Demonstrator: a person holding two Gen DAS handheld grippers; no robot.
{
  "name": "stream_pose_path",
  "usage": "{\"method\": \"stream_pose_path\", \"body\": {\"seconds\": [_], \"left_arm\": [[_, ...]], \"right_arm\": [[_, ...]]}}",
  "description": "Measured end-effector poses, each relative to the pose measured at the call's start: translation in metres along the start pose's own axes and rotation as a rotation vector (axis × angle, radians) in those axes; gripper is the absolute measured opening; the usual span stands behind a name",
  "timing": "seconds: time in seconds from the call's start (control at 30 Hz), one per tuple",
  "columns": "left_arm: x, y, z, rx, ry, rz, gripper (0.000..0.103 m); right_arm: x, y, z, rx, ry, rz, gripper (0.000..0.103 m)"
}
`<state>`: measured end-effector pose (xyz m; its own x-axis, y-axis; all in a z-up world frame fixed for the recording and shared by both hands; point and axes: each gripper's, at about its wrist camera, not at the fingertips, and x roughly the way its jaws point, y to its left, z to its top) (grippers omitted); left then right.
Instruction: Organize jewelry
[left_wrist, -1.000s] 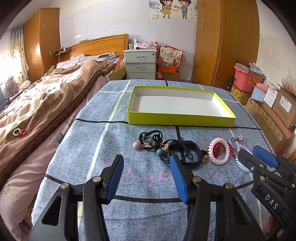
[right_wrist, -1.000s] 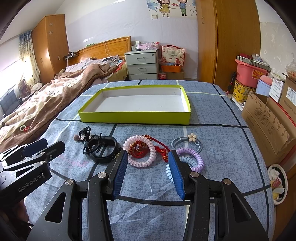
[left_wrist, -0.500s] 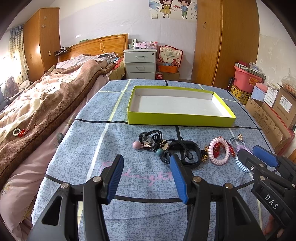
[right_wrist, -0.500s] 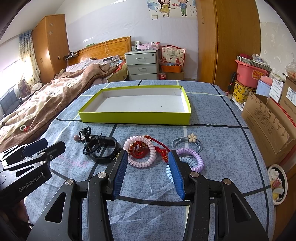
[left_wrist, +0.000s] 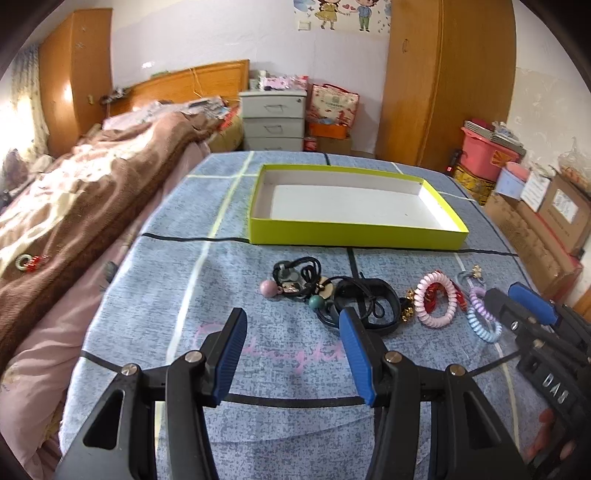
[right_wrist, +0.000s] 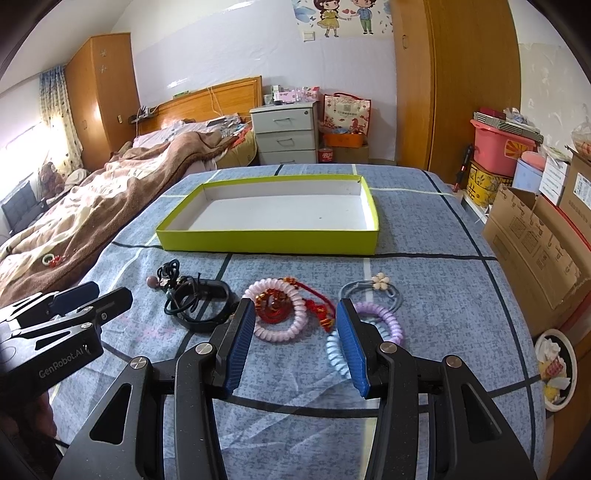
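An empty yellow-green box lid (left_wrist: 354, 233) (right_wrist: 269, 242) lies on the blue cloth. In front of it lies a row of jewelry: black cords with beads (left_wrist: 295, 280) (right_wrist: 168, 275), a black band (left_wrist: 373, 306) (right_wrist: 201, 302), a pink coil bracelet (left_wrist: 436, 302) (right_wrist: 277, 312) with red charms, a purple-blue coil (left_wrist: 480, 317) (right_wrist: 384, 325) and a grey hair tie with a flower (right_wrist: 380, 284). My left gripper (left_wrist: 291, 350) is open and empty, just short of the black band. My right gripper (right_wrist: 295, 341) is open and empty, just short of the pink coil.
A bed with a brown blanket (left_wrist: 74, 206) lies to the left. Cardboard boxes (right_wrist: 535, 243) and a pink bin (right_wrist: 495, 144) stand to the right. A drawer unit (left_wrist: 273, 118) and wardrobe (left_wrist: 443, 81) stand at the back. A plate (right_wrist: 556, 369) lies on the floor at right.
Both grippers have moved slightly forward toward the jewelry row. The jaws stay open and the jewelry has not moved.
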<state>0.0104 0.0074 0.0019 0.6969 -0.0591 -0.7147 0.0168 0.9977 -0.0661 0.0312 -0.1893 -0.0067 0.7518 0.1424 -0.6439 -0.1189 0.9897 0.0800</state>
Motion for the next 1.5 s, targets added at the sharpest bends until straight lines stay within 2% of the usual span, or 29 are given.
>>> {"method": "stream_pose_path", "body": {"seconds": [0.07, 0.17, 0.27, 0.43, 0.7, 0.93, 1.0, 1.03, 1.07, 1.17, 1.5], "left_arm": [[0.004, 0.007, 0.000, -0.009, 0.015, -0.037, 0.054], [0.012, 0.014, -0.001, -0.026, 0.038, -0.045, 0.054], [0.017, 0.020, -0.002, -0.053, 0.058, -0.097, 0.054], [0.024, 0.025, -0.003, -0.059, 0.088, -0.121, 0.054], [0.032, 0.028, -0.004, -0.061, 0.113, -0.119, 0.054], [0.037, 0.030, -0.001, -0.068, 0.127, -0.118, 0.054], [0.040, 0.030, 0.001, -0.065, 0.131, -0.119, 0.054], [0.042, 0.030, 0.001, -0.064, 0.133, -0.118, 0.054], [0.043, 0.031, 0.002, -0.063, 0.134, -0.116, 0.054], [0.047, 0.034, 0.007, -0.068, 0.136, -0.117, 0.054], [0.067, 0.040, 0.021, -0.047, 0.147, -0.108, 0.054]], "right_arm": [[0.000, -0.011, -0.002, 0.008, 0.014, -0.029, 0.047], [0.004, -0.033, -0.007, 0.055, 0.046, -0.067, 0.047], [0.010, -0.046, -0.012, 0.073, 0.084, -0.080, 0.047], [0.024, -0.066, -0.012, 0.103, 0.133, -0.110, 0.047], [0.046, -0.078, -0.005, 0.133, 0.200, -0.016, 0.047], [0.054, -0.075, -0.003, 0.120, 0.204, 0.033, 0.047], [0.056, -0.077, -0.004, 0.133, 0.205, 0.036, 0.042], [0.056, -0.077, -0.003, 0.136, 0.203, 0.031, 0.026], [0.055, -0.079, -0.003, 0.144, 0.198, 0.039, 0.018], [0.055, -0.077, 0.000, 0.136, 0.192, 0.030, 0.012], [0.047, -0.082, 0.005, 0.167, 0.152, 0.017, 0.010]]}}
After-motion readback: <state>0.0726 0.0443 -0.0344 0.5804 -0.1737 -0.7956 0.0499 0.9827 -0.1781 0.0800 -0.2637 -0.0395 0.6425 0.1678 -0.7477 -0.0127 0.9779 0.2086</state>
